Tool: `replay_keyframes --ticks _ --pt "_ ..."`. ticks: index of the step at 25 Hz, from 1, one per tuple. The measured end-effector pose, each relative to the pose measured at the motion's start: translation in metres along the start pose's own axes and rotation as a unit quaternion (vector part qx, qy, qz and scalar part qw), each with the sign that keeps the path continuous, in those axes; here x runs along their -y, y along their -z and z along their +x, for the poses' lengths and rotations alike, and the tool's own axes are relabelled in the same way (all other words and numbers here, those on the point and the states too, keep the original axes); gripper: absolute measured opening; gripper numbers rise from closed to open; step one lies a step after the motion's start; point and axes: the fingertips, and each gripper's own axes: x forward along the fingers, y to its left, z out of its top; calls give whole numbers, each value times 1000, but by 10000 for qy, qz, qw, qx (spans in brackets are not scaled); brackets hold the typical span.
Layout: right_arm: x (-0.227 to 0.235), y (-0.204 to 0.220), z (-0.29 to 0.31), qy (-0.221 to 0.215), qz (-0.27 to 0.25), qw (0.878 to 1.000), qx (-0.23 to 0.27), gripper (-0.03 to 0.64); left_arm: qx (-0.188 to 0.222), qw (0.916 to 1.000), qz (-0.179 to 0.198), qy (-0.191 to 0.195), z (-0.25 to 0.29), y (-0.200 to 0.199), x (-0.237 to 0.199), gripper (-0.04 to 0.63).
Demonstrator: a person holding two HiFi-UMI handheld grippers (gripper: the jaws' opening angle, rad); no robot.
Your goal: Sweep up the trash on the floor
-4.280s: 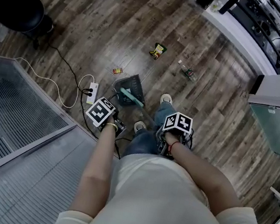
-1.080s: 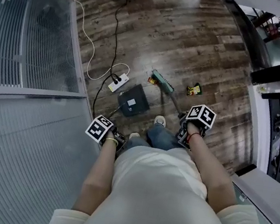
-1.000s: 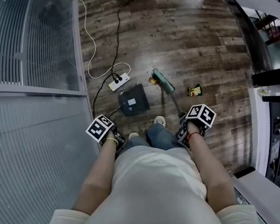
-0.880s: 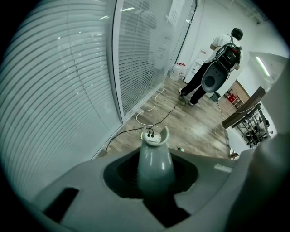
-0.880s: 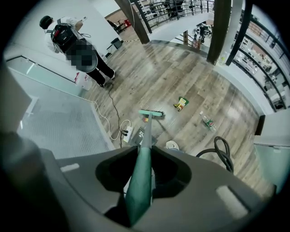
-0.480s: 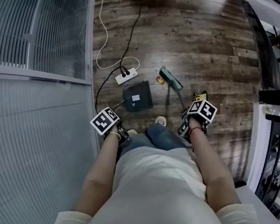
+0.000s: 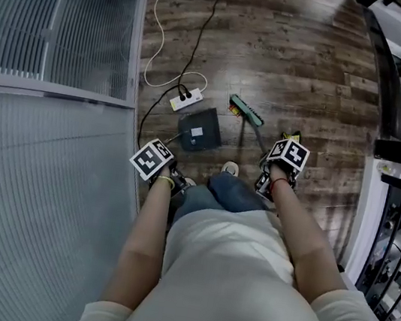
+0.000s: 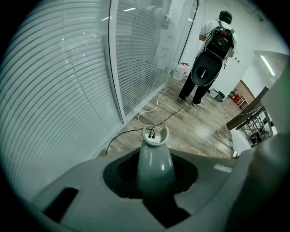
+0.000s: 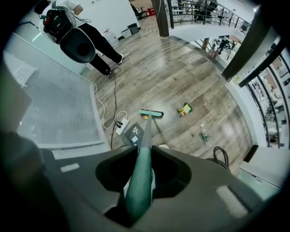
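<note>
Drawing the small wrapper [image 7: 232,109] at upper centre into the dustpan [image 7: 200,128] likely calls for short, low strokes of the broom [image 7: 246,111], right gripper [image 9: 139,183] clamped on its handle, left gripper [image 8: 154,181] pinching the dustpan's handle steady.

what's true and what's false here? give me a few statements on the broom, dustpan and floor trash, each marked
1. The right gripper is shut on the long green broom handle. True.
2. The clear plastic bottle lies inside the dark grey dustpan. False: it lies on the wooden floor, well apart from the dustpan.
3. The small red and yellow wrapper lies right beside the green broom head. True.
4. The left gripper holds nothing. False: it is shut on the pale grey dustpan handle.
</note>
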Motion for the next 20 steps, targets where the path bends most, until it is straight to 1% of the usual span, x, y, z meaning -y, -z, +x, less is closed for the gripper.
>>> replay_keyframes --ticks 4,9,14,20 --pt "-1 9 4 -39 -80 9999 -128 101 3 10000 -31 -6 1 -2 3 94" --pt "-1 20 8 -150 155 9995 -234 101 -19 10000 2 -56 5 -8 8 95" --pt "1 31 7 -80 -67 9995 -290 101 -42 9999 -7 -93 7 -11 11 95" --pt "0 50 7 -104 -88 9991 -405 101 -36 9999 -1 -120 8 -12 14 98"
